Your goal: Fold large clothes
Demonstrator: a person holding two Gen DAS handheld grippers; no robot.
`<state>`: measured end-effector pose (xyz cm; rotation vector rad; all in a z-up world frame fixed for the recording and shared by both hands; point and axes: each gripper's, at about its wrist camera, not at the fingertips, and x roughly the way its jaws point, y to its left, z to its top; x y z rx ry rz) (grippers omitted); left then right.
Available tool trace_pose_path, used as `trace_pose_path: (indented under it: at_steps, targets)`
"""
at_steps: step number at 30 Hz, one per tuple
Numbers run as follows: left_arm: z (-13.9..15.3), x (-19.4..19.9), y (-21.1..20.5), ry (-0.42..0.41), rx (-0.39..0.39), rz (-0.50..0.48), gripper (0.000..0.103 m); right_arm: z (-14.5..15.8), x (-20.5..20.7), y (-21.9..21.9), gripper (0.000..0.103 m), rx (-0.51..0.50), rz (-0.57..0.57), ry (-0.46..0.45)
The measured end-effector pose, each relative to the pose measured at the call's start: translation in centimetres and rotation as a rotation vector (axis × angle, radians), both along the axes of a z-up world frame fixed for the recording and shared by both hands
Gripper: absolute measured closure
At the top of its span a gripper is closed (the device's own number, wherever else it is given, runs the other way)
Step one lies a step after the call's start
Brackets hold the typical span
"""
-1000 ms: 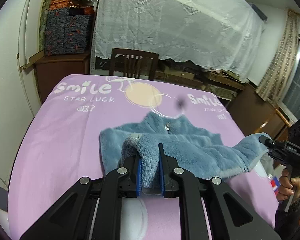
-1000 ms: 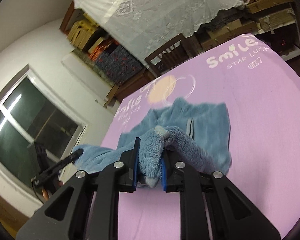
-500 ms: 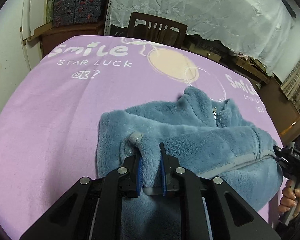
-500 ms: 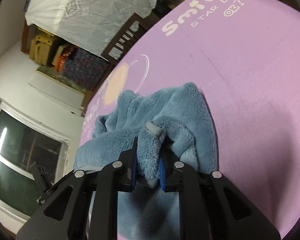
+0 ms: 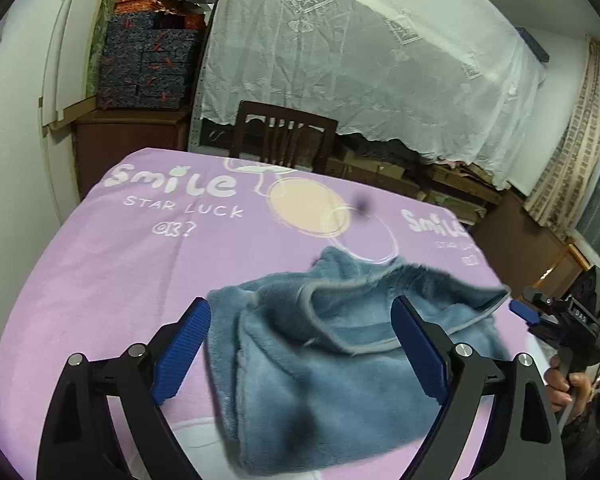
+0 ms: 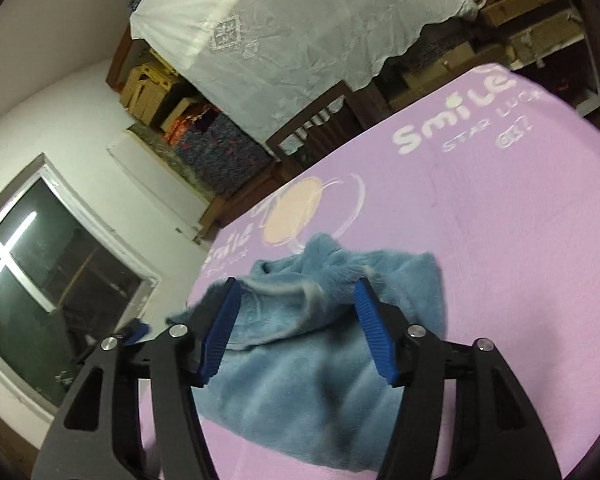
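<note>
Blue fleece garment (image 5: 332, 364) lying bunched and folded over on the purple blanket (image 5: 112, 280), near its front edge, below the printed peach circle (image 5: 308, 208). Left tongs (image 5: 300, 354) spread wide, straddling the heap: left pad just off the garment's left edge, right pad over its right half, neither pinching it. Right tongs (image 6: 296, 332) likewise spread wide above the same garment (image 6: 312, 364), blue pads apart on either side of the raised collar fold, gripping nothing. From the left wrist view, right tongs (image 5: 528, 314) also seen just beside the garment's right tip, held in a hand (image 5: 564, 384).

Garment: thick, plush, long-napped pile, dusty blue, with a paler smooth binding along the curled edge; rumpled, rounded outline, top layer lifted in a soft ridge. Blanket: flat, matte, short-napped, white "Smile STAR LUCK" lettering. Tongs: rigid black arms with silver bolts, ribbed blue rubber pads. Behind: dark wooden chair (image 5: 284, 136), white lace cloth (image 5: 360, 60) draped over stacked goods.
</note>
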<state>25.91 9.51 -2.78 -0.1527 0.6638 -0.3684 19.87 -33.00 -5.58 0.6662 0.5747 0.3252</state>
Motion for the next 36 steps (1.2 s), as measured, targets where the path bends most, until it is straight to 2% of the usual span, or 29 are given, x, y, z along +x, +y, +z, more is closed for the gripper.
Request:
trace_pose_path:
  at_steps: [5,12,14,16,18,22,25,29,32,36]
  targets:
    - [-2.9,1.6,-1.1,0.056,0.105,0.019,0.011,-1.5,0.6,-0.9,0.043,0.014,-0.029,0.063]
    - [-4.0,1.3,-1.2,0.028,0.171,-0.042,0.011,-1.5,0.3,-0.8,0.043,-0.045,-0.03,0.058]
    - [-4.7,1.2,-1.8,0.028,0.233,-0.05,0.011,-1.5,0.3,-0.5,0.043,-0.073,-0.019,0.064]
    - [-5.5,1.6,-2.5,0.039,0.311,-0.008,0.011,-1.6,0.4,0.0,0.043,-0.124,-0.008,0.075]
    - [-6.3,2.7,-2.6,0.078,0.34,0.024,0.011,-2.0,0.6,0.6,0.043,-0.195,-0.009,0.104]
    - [-6.4,4.0,-1.1,0.142,0.25,0.076,0.01,-3.1,0.8,1.7,0.047,-0.312,-0.028,0.151]
    - [-5.8,4.5,0.3,0.184,0.183,0.118,0.011,-3.6,0.3,2.4,0.049,-0.306,-0.01,0.16]
    - [-3.7,4.8,2.1,0.187,0.187,0.159,0.014,-2.3,-1.0,3.4,0.049,-0.362,0.005,0.15]
    - [-2.0,4.3,3.0,0.173,0.154,0.168,0.014,-1.1,-0.8,3.4,0.049,-0.396,0.008,0.153]
    - [-2.6,3.4,2.3,0.188,0.138,0.109,0.014,-1.4,-0.3,3.4,0.049,-0.41,0.005,0.185]
